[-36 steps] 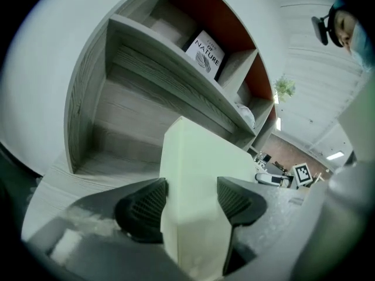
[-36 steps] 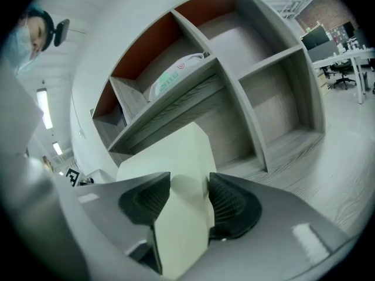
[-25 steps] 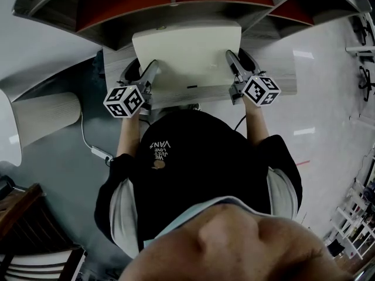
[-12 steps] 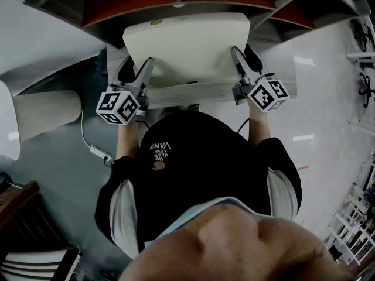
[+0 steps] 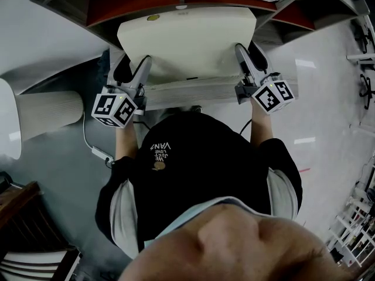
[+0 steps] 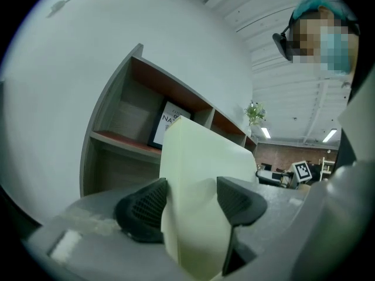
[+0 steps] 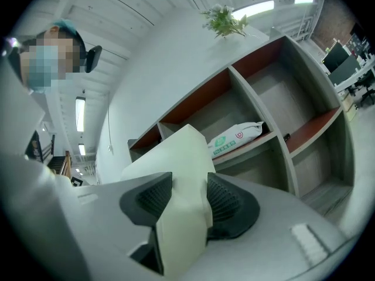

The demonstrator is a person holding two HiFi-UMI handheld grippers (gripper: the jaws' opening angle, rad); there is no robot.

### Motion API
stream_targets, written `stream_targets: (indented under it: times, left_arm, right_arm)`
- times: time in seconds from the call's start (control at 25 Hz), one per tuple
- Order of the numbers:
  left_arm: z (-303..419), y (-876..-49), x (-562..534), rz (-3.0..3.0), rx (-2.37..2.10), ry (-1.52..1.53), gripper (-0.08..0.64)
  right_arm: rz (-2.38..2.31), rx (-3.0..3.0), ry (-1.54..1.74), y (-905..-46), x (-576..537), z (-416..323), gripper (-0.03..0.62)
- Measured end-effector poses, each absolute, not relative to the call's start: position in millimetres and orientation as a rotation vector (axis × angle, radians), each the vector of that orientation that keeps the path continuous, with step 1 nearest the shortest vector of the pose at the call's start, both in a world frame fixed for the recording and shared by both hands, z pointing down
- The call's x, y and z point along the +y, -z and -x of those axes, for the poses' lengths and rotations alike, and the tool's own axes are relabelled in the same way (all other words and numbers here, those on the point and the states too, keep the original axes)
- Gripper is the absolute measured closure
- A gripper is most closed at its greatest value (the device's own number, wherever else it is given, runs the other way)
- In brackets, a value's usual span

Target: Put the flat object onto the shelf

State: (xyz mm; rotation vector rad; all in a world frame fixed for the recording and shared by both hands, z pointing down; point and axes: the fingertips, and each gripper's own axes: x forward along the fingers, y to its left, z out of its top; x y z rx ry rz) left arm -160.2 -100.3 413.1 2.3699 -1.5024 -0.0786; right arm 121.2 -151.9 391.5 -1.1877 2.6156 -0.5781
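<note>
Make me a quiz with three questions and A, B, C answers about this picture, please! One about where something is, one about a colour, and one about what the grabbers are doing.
1. Where does the white bag with green print lie?
A. on the floor
B. on a board of the shelf
C. on the person's head

2. What colour is the flat object?
A. cream
B. blue
C. black

3. What are the left gripper and the right gripper doing?
A. both hang empty
B. only the left holds something
C. both are shut on the flat object

Answers:
1 B, the bag rests in one compartment, seen in the right gripper view.
2 A, it looks pale cream in every view.
3 C, each gripper's pads press on it, one at each side.
</note>
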Motion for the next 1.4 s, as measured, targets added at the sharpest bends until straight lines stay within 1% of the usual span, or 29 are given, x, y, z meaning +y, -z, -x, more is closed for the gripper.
stream_targets:
  times: [1.12, 1.4]
  left_arm:
    - [179, -286, -110, -2.638, -1.585, 0.258, 0.290]
    - [168, -250, -129, -2.694, -1.606, 0.280, 0.291]
  right_arm:
    - [1.078, 2.531, 0.245, -266, -154, -108, 0.430]
    - [1.066, 2.517, 0.195, -234, -173, -119, 0.431]
